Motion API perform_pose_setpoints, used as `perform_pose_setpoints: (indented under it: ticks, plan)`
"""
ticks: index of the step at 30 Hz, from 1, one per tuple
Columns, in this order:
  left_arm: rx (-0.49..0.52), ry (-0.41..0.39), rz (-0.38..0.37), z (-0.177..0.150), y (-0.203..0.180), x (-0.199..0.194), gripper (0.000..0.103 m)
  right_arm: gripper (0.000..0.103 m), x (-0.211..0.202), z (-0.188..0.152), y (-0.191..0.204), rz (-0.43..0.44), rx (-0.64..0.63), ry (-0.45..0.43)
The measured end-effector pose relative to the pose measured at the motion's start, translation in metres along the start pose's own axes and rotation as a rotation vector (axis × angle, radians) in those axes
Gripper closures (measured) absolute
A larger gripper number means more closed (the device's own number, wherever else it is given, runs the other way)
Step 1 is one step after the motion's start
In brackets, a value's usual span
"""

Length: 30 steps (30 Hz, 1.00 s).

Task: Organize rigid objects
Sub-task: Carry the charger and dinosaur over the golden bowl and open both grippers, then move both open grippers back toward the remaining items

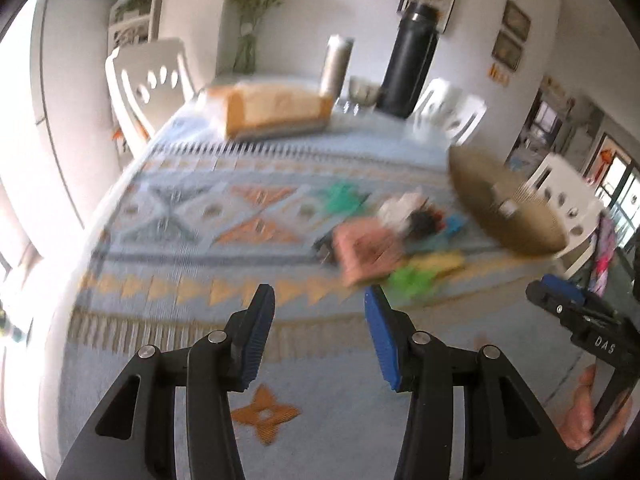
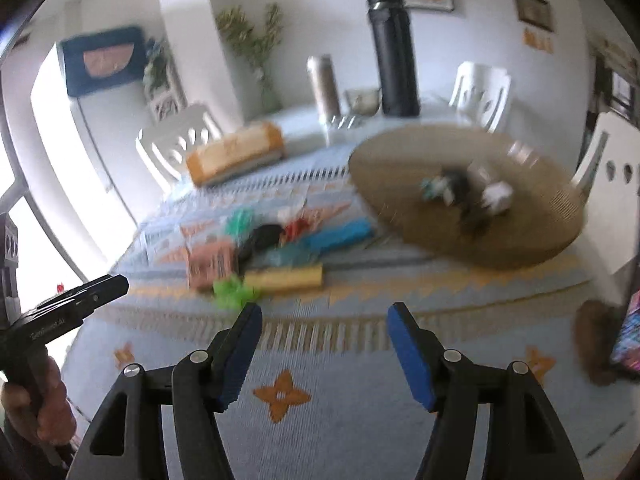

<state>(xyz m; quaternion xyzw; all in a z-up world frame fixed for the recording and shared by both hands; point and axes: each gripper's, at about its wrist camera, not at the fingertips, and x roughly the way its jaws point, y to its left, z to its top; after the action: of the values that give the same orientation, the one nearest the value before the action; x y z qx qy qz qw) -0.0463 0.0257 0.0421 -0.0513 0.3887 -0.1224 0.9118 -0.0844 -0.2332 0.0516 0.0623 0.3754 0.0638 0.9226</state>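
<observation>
A blurred pile of small rigid objects lies on the patterned tablecloth: a pink box, a green piece, a yellow bar, a blue bar and dark pieces. A round woven basket stands at the right with several small items in it. My left gripper hangs open over the cloth, short of the pile, nothing between its fingers. My right gripper is open too, nothing in it, near the front edge. Each gripper shows in the other's view.
At the table's far end stand a tall black flask, a steel tumbler, a small bowl and an orange box. White chairs ring the table.
</observation>
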Motion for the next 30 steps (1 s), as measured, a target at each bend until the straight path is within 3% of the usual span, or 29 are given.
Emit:
perform_pose_setpoints:
  ticks: [4,6,18,26,30]
  plan:
    - [-0.022,0.078,0.01,-0.015,0.011,0.021,0.059,0.039,0.026,-0.012,0.003,-0.035,-0.024,0.067]
    - [-0.006,0.026,0.011,-0.015,0.008,0.013,0.059,0.039,0.028,-0.011,0.004,-0.032,-0.028,0.056]
    - [0.069,0.051,0.029,-0.018,-0.005,0.018,0.059,0.039,0.033,-0.012,0.006,-0.052,-0.047,0.085]
    - [0.152,0.048,0.099,-0.023,-0.02,0.018,0.059,0.039,0.033,-0.013,0.007,-0.055,-0.054,0.084]
    - [0.197,0.108,0.038,-0.018,-0.025,0.024,0.059,0.039,0.04,-0.012,0.008,-0.007,-0.063,0.142]
